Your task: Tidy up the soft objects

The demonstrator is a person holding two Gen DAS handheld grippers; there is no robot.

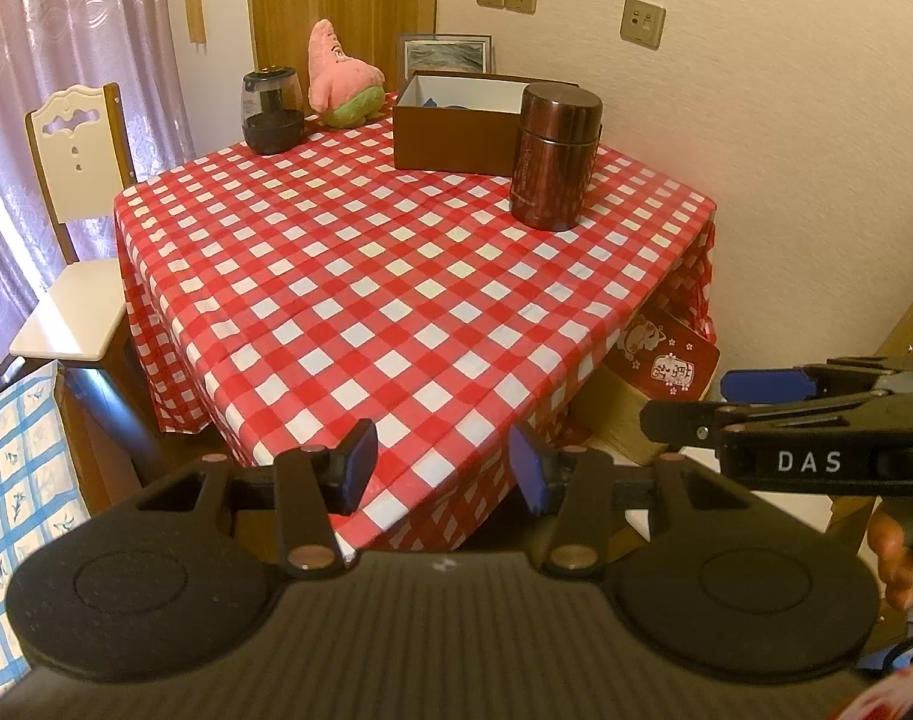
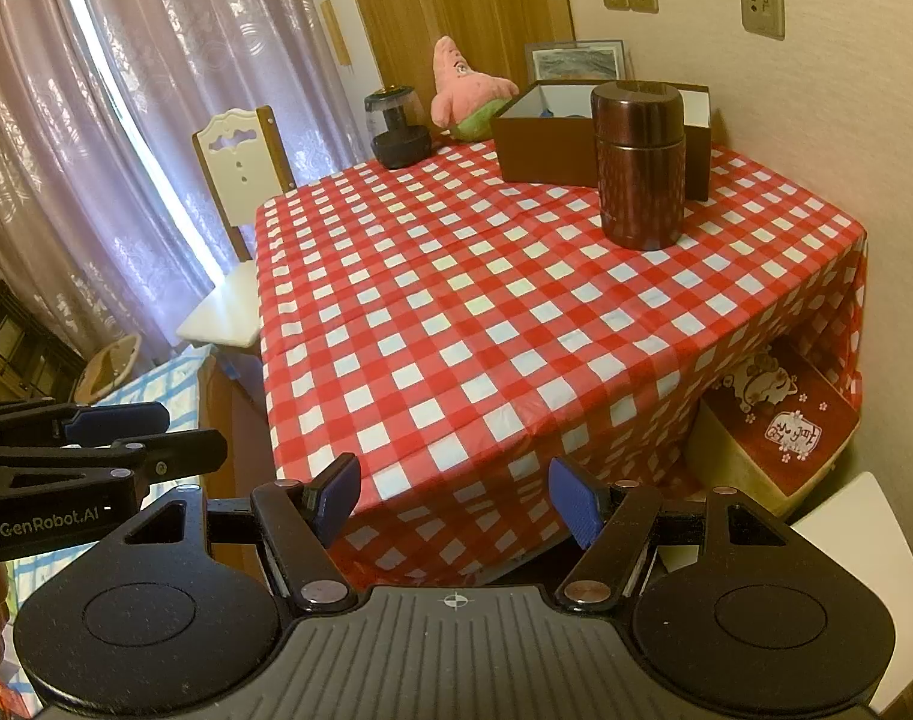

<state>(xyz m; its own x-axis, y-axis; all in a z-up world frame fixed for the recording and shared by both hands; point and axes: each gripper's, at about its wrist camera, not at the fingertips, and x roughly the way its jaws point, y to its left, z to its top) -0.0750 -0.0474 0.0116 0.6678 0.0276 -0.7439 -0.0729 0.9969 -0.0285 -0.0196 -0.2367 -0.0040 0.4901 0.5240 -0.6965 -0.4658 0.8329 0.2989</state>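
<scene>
A pink star-shaped plush toy (image 1: 339,77) with green shorts sits upright at the far edge of the red-checked table (image 1: 360,276); it also shows in the right wrist view (image 2: 465,90). An open brown box (image 1: 456,120) stands to its right, with something blue inside; it also shows in the right wrist view (image 2: 552,132). My left gripper (image 1: 443,465) is open and empty, off the table's near corner. My right gripper (image 2: 456,501) is open and empty, also short of the near corner. Each gripper shows in the other's view, the right gripper (image 1: 726,402) and the left gripper (image 2: 174,432).
A brown metal canister (image 1: 555,156) stands in front of the box. A dark jar-like appliance (image 1: 271,114) stands left of the plush. A white chair (image 1: 72,228) is at the table's left. A red-topped box (image 2: 774,432) sits under the table's right side. A wall is on the right.
</scene>
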